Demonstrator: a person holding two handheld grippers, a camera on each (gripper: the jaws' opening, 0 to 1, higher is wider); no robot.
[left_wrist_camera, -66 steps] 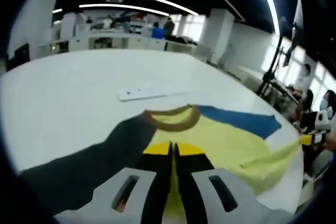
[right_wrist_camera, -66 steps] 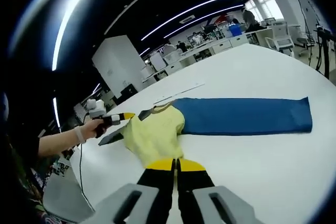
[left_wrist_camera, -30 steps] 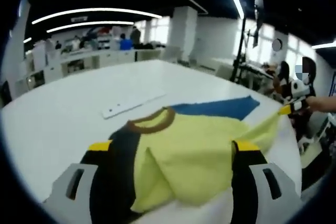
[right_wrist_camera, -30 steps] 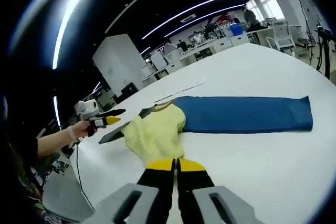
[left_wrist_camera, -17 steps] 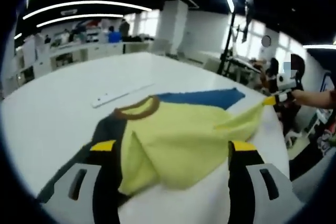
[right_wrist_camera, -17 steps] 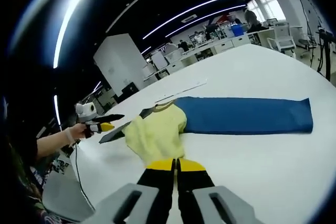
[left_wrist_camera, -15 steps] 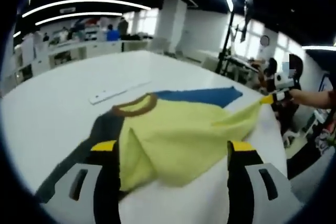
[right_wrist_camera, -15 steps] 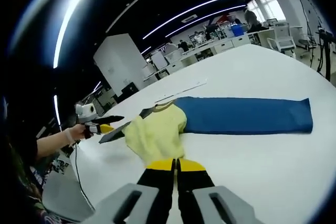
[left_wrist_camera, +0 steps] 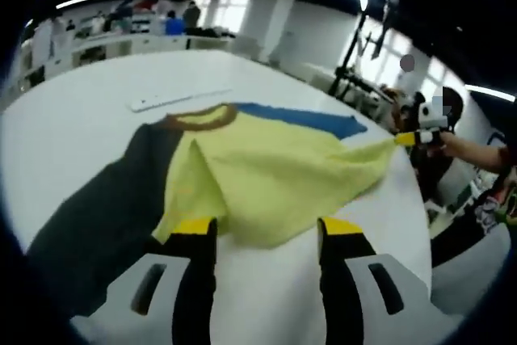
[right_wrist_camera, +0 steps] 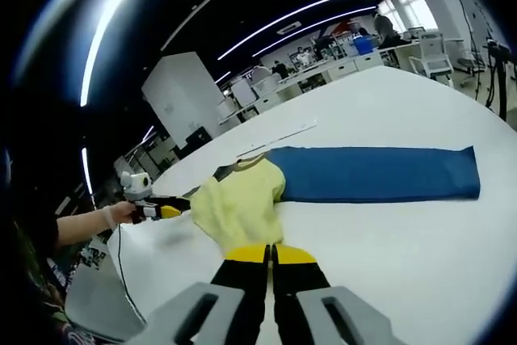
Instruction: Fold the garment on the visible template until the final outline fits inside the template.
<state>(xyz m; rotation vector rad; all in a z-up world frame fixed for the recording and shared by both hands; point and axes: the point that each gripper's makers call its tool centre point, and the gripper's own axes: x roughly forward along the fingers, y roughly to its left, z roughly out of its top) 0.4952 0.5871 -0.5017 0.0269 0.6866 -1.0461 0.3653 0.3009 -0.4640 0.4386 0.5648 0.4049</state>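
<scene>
Left gripper view shows your left tongs [left_wrist_camera: 262, 236] with the two jaws standing wide apart and nothing between them; the yellow tips hang just above the near edge of the garment [left_wrist_camera: 266, 179], which lies on the white desk [left_wrist_camera: 73, 131]. You see the yellow body of the garment in the middle, its dark sleeve [left_wrist_camera: 105, 208] running toward the lower left, its brown collar [left_wrist_camera: 198, 117] on the far side, and its blue sleeve [left_wrist_camera: 303, 119] stretching away to the right. At the right side the yellow cloth is pulled to a thin point, and there your right tongs [left_wrist_camera: 408, 138] hold it, in a hand [left_wrist_camera: 460, 145] that reaches in from the edge. A flat white strip [left_wrist_camera: 178, 99] lies on the desk beyond the collar. Right gripper view looks along your right tongs [right_wrist_camera: 271, 254], whose jaws are pressed together on the near corner of the yellow cloth [right_wrist_camera: 238, 208]. The blue sleeve [right_wrist_camera: 376, 174] lies flat and straight to the right. At the left your other hand [right_wrist_camera: 121, 214] holds the left tongs [right_wrist_camera: 166, 211] close to the dark side of the garment.
</scene>
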